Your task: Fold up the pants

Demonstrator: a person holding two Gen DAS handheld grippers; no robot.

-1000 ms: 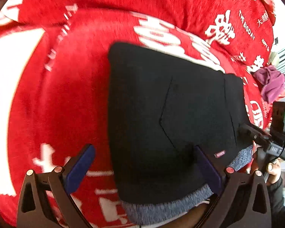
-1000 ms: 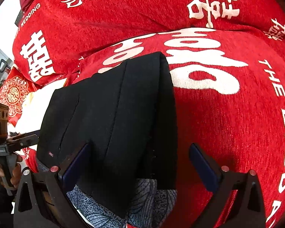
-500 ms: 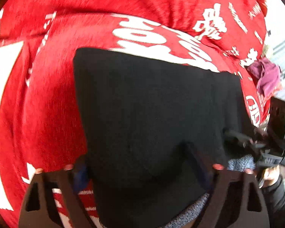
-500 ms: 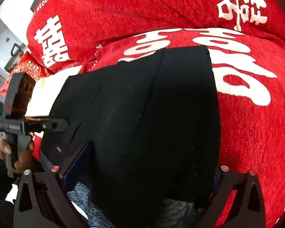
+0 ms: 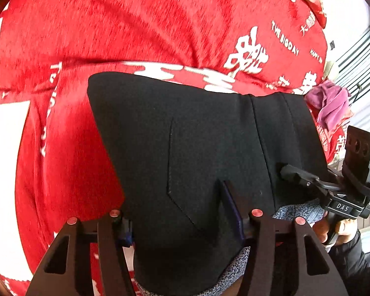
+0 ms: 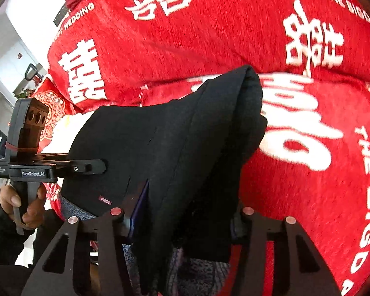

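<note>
The black pants (image 5: 185, 148) are folded into a thick bundle over a red bedspread (image 5: 111, 24). My left gripper (image 5: 177, 212) is shut on the near left edge of the pants, with fabric bunched between its blue pads. My right gripper (image 6: 185, 212) is shut on the near right edge of the pants (image 6: 172, 148), and the far fold hangs doubled and lifted off the bed. Each gripper shows in the other's view: the right one (image 5: 291, 172) and the left one (image 6: 96, 166), both pinching the pants' edge.
The red bedspread (image 6: 308, 172) with white characters covers the whole surface. A blue-grey patterned cloth (image 5: 298, 213) lies under the near edge of the pants. A purple garment (image 5: 330, 103) lies at the far right. A red cushion (image 6: 51, 108) lies at the left.
Both grippers have closed from wide open onto the near edge of the pants. The pants have risen off the bed and the far fold now bunches up.
</note>
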